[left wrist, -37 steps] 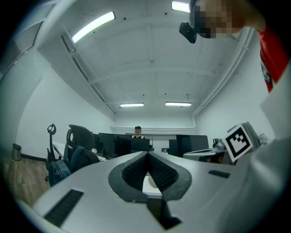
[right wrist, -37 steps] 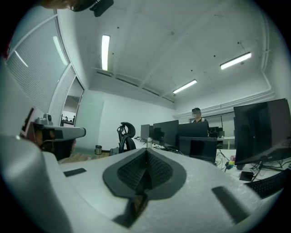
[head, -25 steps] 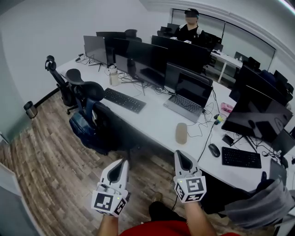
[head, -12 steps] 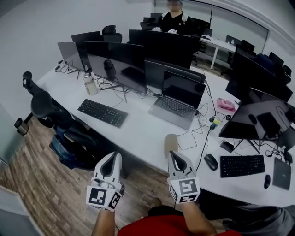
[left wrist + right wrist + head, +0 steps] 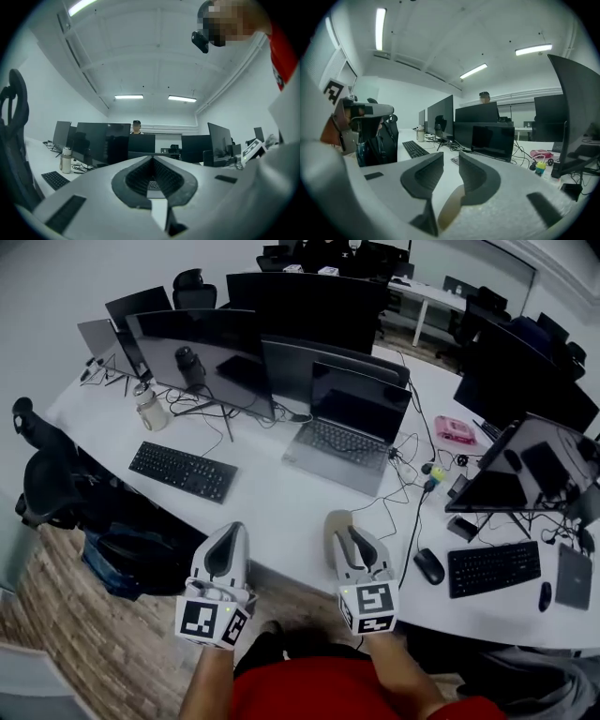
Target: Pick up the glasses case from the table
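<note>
The glasses case (image 5: 332, 531) is tan and long. It lies flat on the white table (image 5: 281, 502), near the front edge, in the lower middle of the head view. It looks closed, so I cannot tell what is in it. The right gripper (image 5: 354, 538) is right over it and hides part of it. Its jaws are opening. There is a gap between them, and in the right gripper view the tan case shows low down in that gap, but the pads do not press on it. The left gripper (image 5: 227, 542) is at the lower left, off the table edge and well apart from the case. Its jaws are together and hold nothing. Behind the case is an open laptop (image 5: 342, 432). To the left is a black keyboard (image 5: 181, 471). A bottle (image 5: 150, 411) stands upright at the upper left, with its lid on. A small pink box (image 5: 454, 430) sits at the right, by the wires. I cannot see what is in it.
</note>
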{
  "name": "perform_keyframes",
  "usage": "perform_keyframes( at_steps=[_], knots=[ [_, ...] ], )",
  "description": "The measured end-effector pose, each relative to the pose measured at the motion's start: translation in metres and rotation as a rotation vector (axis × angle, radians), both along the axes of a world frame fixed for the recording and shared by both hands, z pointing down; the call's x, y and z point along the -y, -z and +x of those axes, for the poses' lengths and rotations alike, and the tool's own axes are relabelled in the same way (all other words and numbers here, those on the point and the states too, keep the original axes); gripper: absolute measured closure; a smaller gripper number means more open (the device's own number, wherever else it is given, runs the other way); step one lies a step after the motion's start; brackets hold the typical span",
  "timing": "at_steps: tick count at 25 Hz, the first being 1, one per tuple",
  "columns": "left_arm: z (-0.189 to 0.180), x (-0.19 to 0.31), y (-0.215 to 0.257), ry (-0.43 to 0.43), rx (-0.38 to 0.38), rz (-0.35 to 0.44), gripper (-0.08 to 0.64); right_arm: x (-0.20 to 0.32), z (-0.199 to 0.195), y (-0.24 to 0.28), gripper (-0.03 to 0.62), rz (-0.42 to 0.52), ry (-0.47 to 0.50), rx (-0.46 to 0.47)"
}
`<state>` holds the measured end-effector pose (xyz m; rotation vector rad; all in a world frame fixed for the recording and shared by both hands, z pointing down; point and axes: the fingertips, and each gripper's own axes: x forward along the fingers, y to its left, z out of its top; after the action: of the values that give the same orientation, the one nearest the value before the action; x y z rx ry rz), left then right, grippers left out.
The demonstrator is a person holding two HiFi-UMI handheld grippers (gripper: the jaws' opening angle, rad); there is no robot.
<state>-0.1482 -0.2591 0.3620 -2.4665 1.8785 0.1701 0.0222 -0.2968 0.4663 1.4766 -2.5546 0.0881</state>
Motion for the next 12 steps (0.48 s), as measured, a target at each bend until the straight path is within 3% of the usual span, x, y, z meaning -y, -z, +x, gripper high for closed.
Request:
perform_keyframes(
  at_steps=[12],
  knots=[
    [0.001,0.083,-0.038,-0.273,0.004,-0.050,0.549,0.046,-0.006,-0.101,0.252,-0.263,-0.211,-0.114]
  ],
)
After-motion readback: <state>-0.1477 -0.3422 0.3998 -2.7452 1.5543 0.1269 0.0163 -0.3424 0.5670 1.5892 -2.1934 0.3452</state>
